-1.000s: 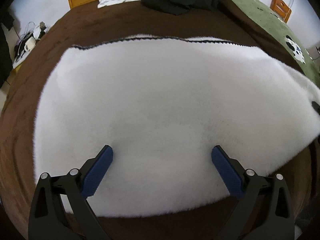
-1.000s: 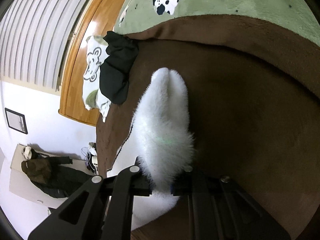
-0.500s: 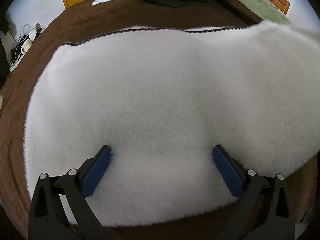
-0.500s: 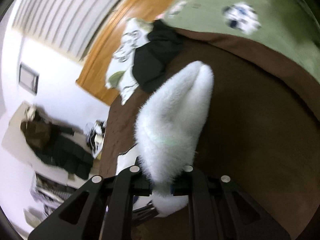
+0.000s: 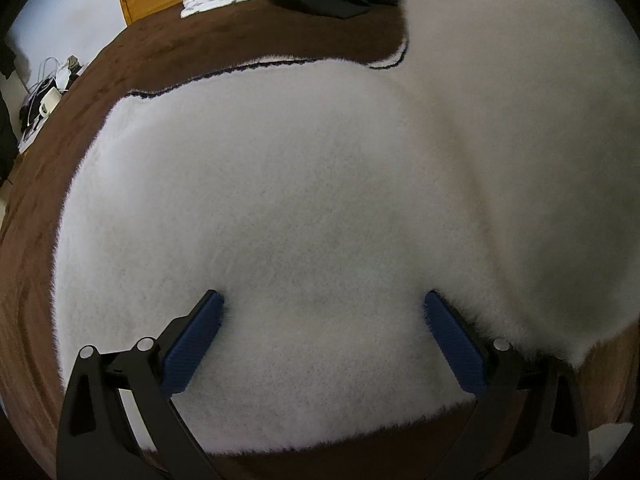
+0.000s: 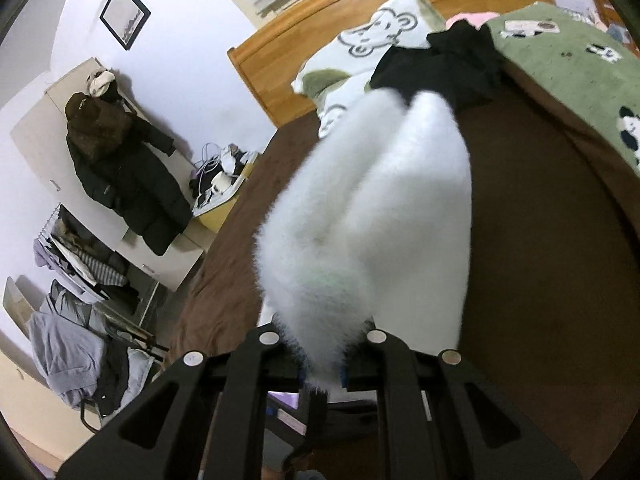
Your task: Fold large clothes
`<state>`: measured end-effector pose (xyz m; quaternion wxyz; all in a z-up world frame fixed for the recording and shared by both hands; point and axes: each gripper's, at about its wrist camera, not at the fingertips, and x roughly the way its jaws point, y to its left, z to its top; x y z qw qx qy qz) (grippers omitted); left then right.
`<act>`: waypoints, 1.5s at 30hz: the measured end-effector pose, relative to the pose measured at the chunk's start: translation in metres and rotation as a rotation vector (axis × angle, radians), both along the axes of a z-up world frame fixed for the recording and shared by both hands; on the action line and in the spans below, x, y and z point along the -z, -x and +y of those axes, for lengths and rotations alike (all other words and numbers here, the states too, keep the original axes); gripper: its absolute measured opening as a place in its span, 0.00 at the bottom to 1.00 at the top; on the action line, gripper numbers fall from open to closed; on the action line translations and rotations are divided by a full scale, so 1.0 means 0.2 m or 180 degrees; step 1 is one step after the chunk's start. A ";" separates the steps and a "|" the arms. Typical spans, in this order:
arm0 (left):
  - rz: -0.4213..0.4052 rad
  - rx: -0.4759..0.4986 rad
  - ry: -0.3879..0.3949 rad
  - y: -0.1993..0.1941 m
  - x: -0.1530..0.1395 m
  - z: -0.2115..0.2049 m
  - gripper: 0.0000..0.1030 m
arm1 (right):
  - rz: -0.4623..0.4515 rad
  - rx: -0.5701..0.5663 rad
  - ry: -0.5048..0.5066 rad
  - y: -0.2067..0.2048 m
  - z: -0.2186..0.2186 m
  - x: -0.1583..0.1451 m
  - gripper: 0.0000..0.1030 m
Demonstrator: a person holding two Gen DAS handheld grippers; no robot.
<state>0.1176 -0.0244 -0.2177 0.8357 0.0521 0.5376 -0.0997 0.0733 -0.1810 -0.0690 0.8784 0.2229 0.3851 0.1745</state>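
Both grippers are seen over a wide brown plush bed cover (image 5: pixel 248 48). Left gripper (image 5: pixel 324 320) is pointed steeply down, its two blue-padded fingers (image 5: pixel 192 344) spread wide apart and pressed onto the white fluffy fleece garment (image 5: pixel 280 200), which is laid flat across the cover; nothing is pinched between them. Right gripper (image 6: pixel 322 368) is tilted forward and downward, and its black fingers are brought together, clamped on a bunched fold of the same white fluffy garment (image 6: pixel 372 208). That fold is drawn up off the bed and stands in front of the lens, so much of the bed's middle is hidden behind it. In the left wrist view the raised part of the garment fills the upper right and covers the far side of the bed.

At the head of the bed a black crumpled garment (image 6: pixel 444 64) is seen lying against a white pillow printed with bears (image 6: pixel 360 48), below an orange wooden headboard (image 6: pixel 280 52). A green blanket with panda patches (image 6: pixel 568 80) is spread on the right. A dark padded coat (image 6: pixel 124 168) is hung on the wall at the left.
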 end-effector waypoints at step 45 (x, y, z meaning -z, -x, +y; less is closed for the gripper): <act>0.0163 -0.0901 0.0106 0.47 -0.11 1.10 0.92 | 0.0679 -0.1119 0.0565 -0.19 0.97 0.48 0.13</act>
